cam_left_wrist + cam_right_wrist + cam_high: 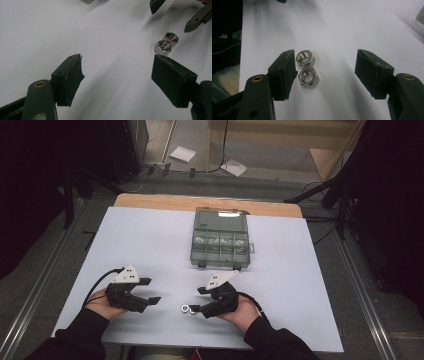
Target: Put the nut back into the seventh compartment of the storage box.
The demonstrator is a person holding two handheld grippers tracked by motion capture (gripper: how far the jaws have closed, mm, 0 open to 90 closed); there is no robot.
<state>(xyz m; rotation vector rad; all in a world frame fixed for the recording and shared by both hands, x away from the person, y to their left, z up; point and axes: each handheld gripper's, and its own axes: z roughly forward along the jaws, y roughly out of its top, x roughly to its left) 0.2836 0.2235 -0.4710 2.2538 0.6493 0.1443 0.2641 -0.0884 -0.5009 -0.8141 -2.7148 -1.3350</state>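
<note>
Two steel hex nuts (307, 68) lie side by side on the white sheet, touching each other. My right gripper (325, 53) is open around them; they sit close by its left pad (284, 72), far from the other pad. In the high view the nuts (186, 309) lie at the tip of the right gripper (196, 300), near the table's front edge. My left gripper (152, 290) is open and holds nothing, pointing toward the right one. In the left gripper view its jaws (117, 58) stand wide apart, with the nuts (166, 42) just past the right pad.
A grey clear-lidded compartment box (220, 245) lies shut at the middle of the table, behind both grippers. The white sheet (150, 240) covers a wooden tabletop. Dark stands and cables flank the table, and papers lie on the floor beyond.
</note>
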